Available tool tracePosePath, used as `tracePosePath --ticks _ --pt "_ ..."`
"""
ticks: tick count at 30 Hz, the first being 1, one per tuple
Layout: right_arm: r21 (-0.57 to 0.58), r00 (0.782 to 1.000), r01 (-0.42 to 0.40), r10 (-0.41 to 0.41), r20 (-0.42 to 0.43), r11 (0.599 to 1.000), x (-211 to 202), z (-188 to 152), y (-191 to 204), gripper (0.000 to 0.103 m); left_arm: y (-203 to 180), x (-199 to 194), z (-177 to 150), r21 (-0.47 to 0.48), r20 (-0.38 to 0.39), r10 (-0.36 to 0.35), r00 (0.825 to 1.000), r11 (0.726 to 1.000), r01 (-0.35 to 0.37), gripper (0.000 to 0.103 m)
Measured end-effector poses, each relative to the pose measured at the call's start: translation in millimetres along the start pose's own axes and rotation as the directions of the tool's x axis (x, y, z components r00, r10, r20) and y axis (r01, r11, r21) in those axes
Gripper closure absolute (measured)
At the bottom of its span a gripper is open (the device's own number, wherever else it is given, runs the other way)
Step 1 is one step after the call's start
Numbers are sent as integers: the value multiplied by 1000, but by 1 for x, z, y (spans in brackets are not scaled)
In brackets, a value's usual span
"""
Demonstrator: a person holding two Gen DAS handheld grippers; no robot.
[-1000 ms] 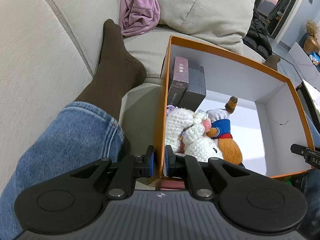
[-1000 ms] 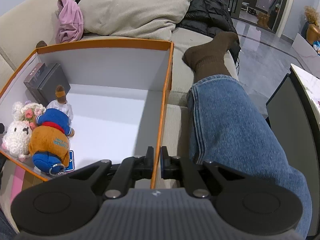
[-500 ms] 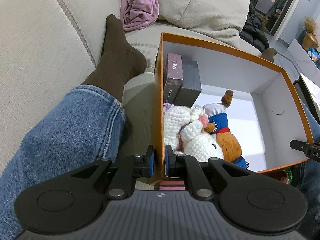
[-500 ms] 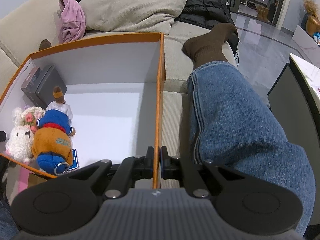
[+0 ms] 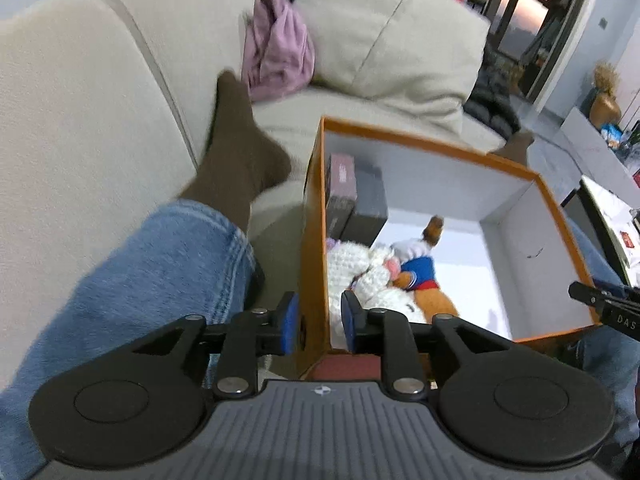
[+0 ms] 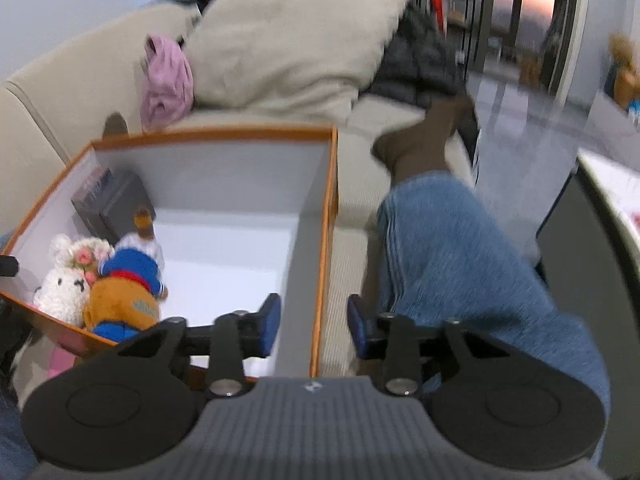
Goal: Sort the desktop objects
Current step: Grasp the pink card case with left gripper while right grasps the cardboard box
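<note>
Both grippers are letting go of the orange box (image 5: 420, 142). Left gripper (image 5: 318, 322) jaws opening, left wall between them, pads now clear of it. Right gripper (image 6: 314, 326) jaws opening astride the right wall, no longer clamped. Box sits on the sofa (image 5: 80, 120) between the person's legs, plush toys (image 6: 116, 284) in its left corner. Carry looks finished; sorting can resume.

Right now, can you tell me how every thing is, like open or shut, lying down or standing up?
Orange box: open, no lid on.
Left gripper: jaws opening, box's left wall between them, pads clear of it.
Right gripper: jaws opening, box's right wall between them, not pressed.
White bunny: lying in the box.
Brown bear: lying beside the bunny.
Dark boxes: leaning on the left wall.
Pink cloth: crumpled on the sofa.
</note>
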State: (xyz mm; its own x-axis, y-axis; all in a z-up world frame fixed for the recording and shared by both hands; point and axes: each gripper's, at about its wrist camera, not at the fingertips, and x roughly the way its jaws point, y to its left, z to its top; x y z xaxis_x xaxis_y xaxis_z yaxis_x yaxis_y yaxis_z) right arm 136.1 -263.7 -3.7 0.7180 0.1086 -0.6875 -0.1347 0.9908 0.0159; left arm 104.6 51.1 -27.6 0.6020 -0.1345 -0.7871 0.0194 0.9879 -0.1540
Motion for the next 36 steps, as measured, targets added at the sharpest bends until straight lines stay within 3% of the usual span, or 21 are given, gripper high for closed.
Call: tracePosePath --ticks 2,5,10,14,17,21,25,29,36 --pt "-16 996 -22 24 86 1000 -14 -2 1 55 -3 -16 -3 17 41 -14 999 1000 14 67" --pt "-28 987 -35 39 159 999 -35 -4 7 48 -7 -38 -11 38 87 -60 994 998 57 49" --pt "-88 972 -119 134 191 989 -66 -8 23 47 -25 -51 -31 147 24 -152 988 978 147 49" --pt "-114 954 -275 285 90 955 -73 -17 41 50 -35 -37 -48 150 -92 -188 978 968 200 49" --pt "-125 939 -344 343 -30 931 -59 -28 58 59 -33 -11 -55 86 -178 -129 976 985 146 49" --pt "-107 922 -375 359 -143 921 -34 -39 74 59 -37 18 -67 87 -259 -43 965 994 68 49" --pt "-68 907 -395 378 -185 916 -20 -40 76 59 -41 38 -80 127 -342 -9 940 990 56 43" --pt "-21 885 -427 413 -216 904 -8 -40 82 55 -31 51 -98 96 -397 31 917 995 8 42" --pt "23 858 -447 436 -271 894 18 -37 96 47 -18 68 -106 6 -414 -41 909 999 48 19"
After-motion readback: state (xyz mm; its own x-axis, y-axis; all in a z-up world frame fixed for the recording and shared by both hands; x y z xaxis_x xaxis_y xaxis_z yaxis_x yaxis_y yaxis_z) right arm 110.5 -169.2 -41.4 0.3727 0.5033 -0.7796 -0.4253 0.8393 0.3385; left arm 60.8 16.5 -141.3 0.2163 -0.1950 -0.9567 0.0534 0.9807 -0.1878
